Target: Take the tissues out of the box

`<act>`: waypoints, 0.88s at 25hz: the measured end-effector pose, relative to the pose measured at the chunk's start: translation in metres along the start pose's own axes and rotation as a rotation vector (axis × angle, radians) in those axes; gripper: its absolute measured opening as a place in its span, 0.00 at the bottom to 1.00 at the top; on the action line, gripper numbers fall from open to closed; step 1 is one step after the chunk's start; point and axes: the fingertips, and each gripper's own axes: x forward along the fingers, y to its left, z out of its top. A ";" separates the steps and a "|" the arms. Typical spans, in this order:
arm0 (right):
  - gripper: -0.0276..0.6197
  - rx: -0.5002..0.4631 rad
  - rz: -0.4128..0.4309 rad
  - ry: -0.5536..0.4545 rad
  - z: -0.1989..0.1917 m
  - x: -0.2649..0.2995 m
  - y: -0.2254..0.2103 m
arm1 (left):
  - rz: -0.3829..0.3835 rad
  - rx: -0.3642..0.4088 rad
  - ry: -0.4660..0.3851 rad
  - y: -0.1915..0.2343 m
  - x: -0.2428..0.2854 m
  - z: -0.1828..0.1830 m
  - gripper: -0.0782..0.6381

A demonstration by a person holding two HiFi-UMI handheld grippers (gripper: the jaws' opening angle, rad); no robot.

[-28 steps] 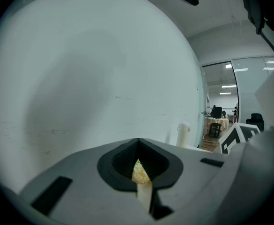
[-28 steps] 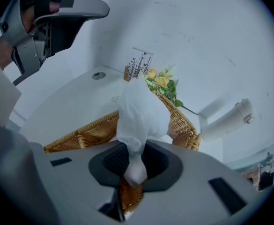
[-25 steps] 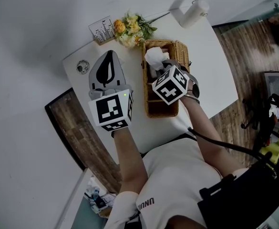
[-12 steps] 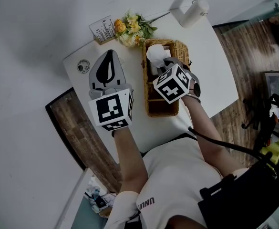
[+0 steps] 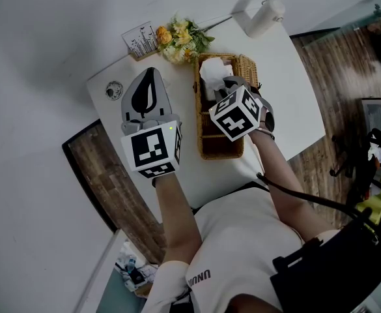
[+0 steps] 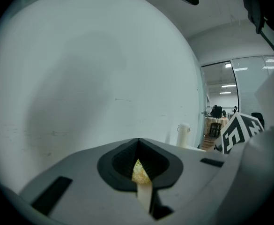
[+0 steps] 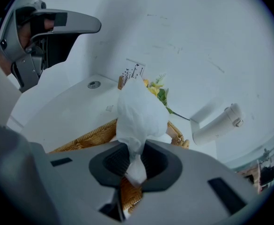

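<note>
A white tissue (image 7: 140,110) stands up out of the woven wicker box (image 7: 82,138), and my right gripper (image 7: 135,167) is shut on its lower end. From the head view, the tissue (image 5: 213,74) rises at the far end of the wicker box (image 5: 220,147), with the right gripper (image 5: 225,85) right beside it above the box. My left gripper (image 5: 148,83) hovers over the white table (image 5: 288,96) to the left of the box, jaws together and nothing in them. In its own view the left gripper (image 6: 138,170) faces a bare wall.
At the table's far edge stand yellow flowers (image 5: 179,38), a small calendar card (image 5: 139,42) and a white lamp (image 5: 262,17). A small round disc (image 5: 113,91) lies at the table's left end. Wooden floor shows on both sides of the table.
My right gripper has shifted slightly up and away with the tissue, which now stands a little higher out of the box. The left gripper has not moved.
</note>
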 end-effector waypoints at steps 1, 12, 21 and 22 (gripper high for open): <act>0.14 0.001 -0.002 -0.003 0.001 -0.001 -0.001 | 0.000 0.001 -0.001 0.000 0.000 0.000 0.13; 0.14 0.007 -0.015 -0.020 0.005 -0.004 -0.005 | -0.003 0.005 0.000 -0.001 -0.001 0.001 0.13; 0.14 0.017 -0.014 -0.036 0.009 -0.007 -0.006 | -0.001 0.011 -0.004 -0.001 -0.002 0.003 0.13; 0.14 0.017 -0.016 -0.038 0.010 -0.007 -0.006 | -0.001 0.010 -0.005 -0.001 -0.002 0.003 0.13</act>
